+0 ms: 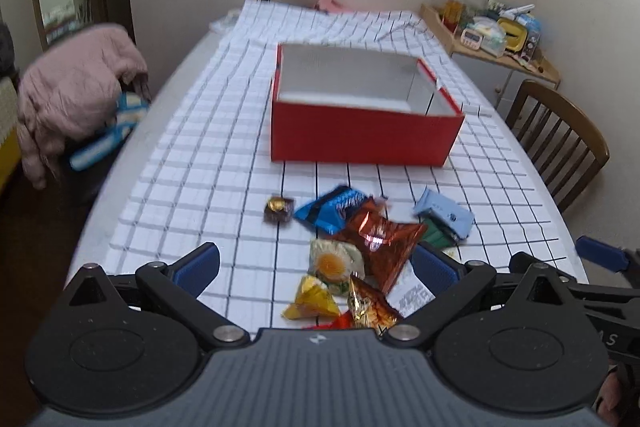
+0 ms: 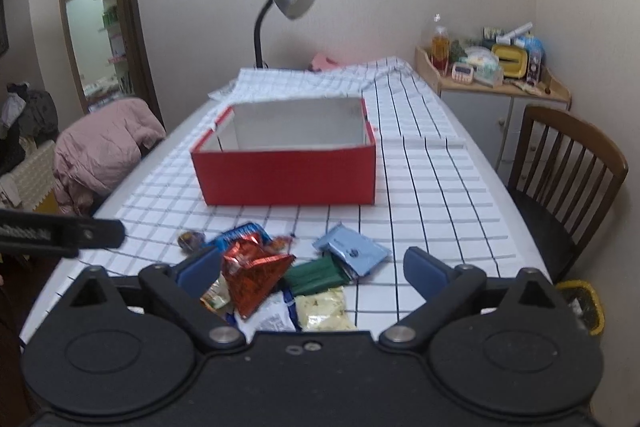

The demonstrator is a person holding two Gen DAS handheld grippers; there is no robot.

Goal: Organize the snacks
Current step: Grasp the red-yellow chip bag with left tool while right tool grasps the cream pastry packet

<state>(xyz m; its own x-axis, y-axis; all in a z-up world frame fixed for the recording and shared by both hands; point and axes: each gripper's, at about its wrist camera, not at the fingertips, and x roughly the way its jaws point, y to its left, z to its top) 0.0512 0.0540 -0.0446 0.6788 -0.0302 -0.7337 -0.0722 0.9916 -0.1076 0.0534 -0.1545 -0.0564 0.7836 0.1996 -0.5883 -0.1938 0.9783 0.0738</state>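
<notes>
Sitting empty at the far middle of the bench, the red box (image 2: 288, 173) has received nothing; every snack in the snack pile (image 1: 360, 247) lies near. Left gripper (image 1: 316, 263) and right gripper (image 2: 312, 267) gape wide, holding nothing.

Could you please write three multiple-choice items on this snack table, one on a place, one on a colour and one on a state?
1. Where do the snacks lie?
A. inside the box
B. on the cloth in front of the box
C. on the chair

2. What colour is the outside of the box?
A. red
B. green
C. yellow

3. How does the right tool stand?
A. shut on a packet
B. open, gripping nothing
C. shut and empty

Answers: 1 B, the packets sit on the checked cloth nearer the camera than the box; 2 A, its walls are red; 3 B, the blue pads stand wide apart above the pile.
</notes>
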